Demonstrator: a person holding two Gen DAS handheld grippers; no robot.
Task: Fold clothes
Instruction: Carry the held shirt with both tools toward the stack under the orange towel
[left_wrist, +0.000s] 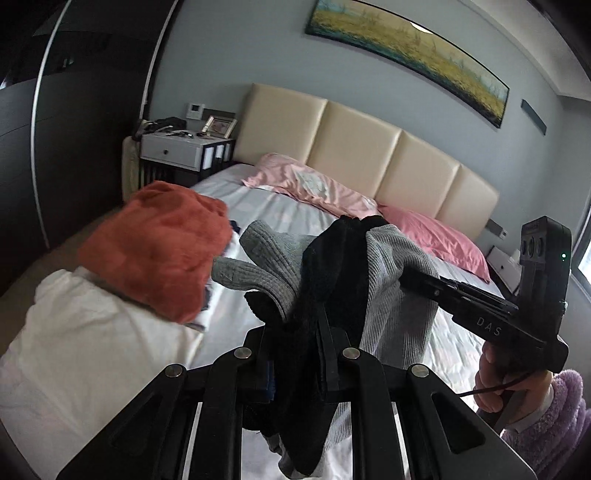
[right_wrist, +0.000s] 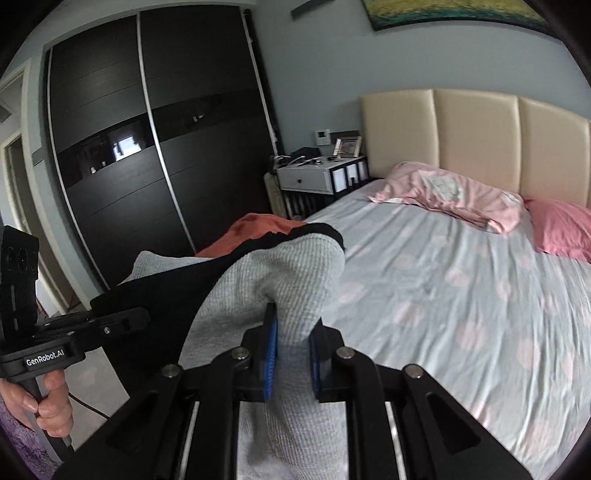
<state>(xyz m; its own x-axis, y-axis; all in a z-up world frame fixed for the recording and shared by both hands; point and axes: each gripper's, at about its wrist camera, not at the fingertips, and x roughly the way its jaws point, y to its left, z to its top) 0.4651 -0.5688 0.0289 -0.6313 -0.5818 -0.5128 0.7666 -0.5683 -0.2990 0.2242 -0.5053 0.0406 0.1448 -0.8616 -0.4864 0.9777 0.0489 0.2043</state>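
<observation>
A grey ribbed knit garment with black parts (left_wrist: 391, 280) hangs in the air above the bed (left_wrist: 280, 218), stretched between both grippers. My left gripper (left_wrist: 295, 325) is shut on its black and grey folds. In the right wrist view my right gripper (right_wrist: 291, 332) is shut on the grey ribbed cloth (right_wrist: 295, 273), the blue pads (right_wrist: 271, 350) pressing it from both sides. The right gripper also shows in the left wrist view (left_wrist: 410, 273), the left gripper in the right wrist view (right_wrist: 140, 314), each biting the garment's top edge.
An orange garment (left_wrist: 159, 251) lies on a white pile (left_wrist: 74, 339) at the bed's left side. Two pink pillows (left_wrist: 314, 184) lean by the cream headboard (left_wrist: 369, 147). A nightstand (left_wrist: 181, 151) and a dark wardrobe (right_wrist: 147, 147) stand on the left. A hand (left_wrist: 495, 380) in a purple sleeve holds the right gripper.
</observation>
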